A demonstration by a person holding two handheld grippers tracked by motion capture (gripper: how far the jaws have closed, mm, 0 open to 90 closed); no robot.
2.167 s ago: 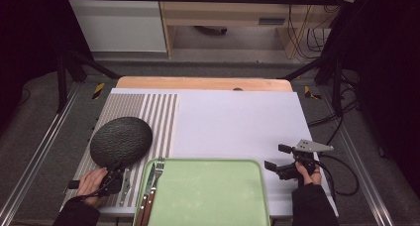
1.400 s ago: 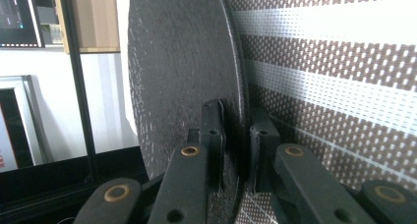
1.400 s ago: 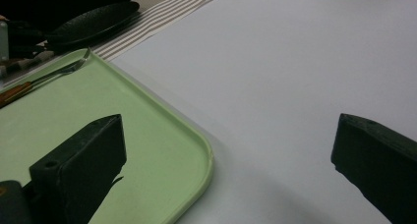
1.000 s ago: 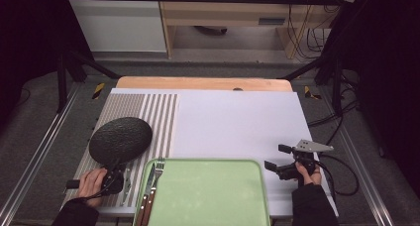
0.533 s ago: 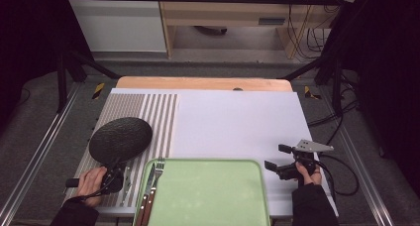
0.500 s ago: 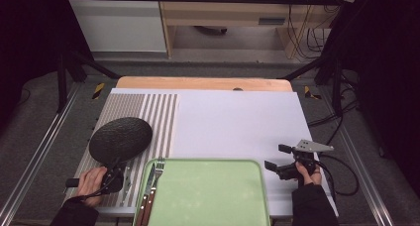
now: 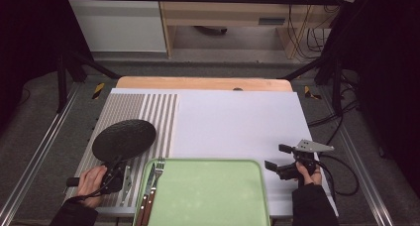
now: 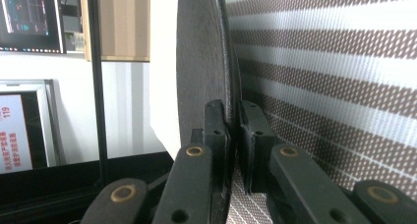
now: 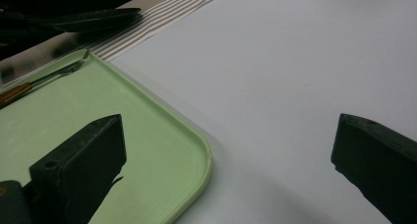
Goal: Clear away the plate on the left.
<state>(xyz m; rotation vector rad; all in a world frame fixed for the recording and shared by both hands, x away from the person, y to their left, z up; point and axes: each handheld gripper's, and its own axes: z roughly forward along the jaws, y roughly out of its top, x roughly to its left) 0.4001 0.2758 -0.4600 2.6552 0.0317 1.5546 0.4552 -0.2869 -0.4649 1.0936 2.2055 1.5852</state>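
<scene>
White matting [image 7: 233, 122] covers the table, with a striped placemat [image 7: 148, 112] at ten o'clock. Nearest, a green tray [image 7: 208, 196] carries a fork [image 7: 154, 179] along its left rim. At eight o'clock the left gripper [image 7: 113, 172] pinches the rim of a dark plate [image 7: 124, 139], its jaws having just eased slightly apart. At four o'clock the right gripper [image 7: 277, 159] rests wide open and empty.

Plate [image 7: 124, 139] left of tray [image 7: 208, 196], fork [image 7: 154, 174] on tray's left edge
</scene>
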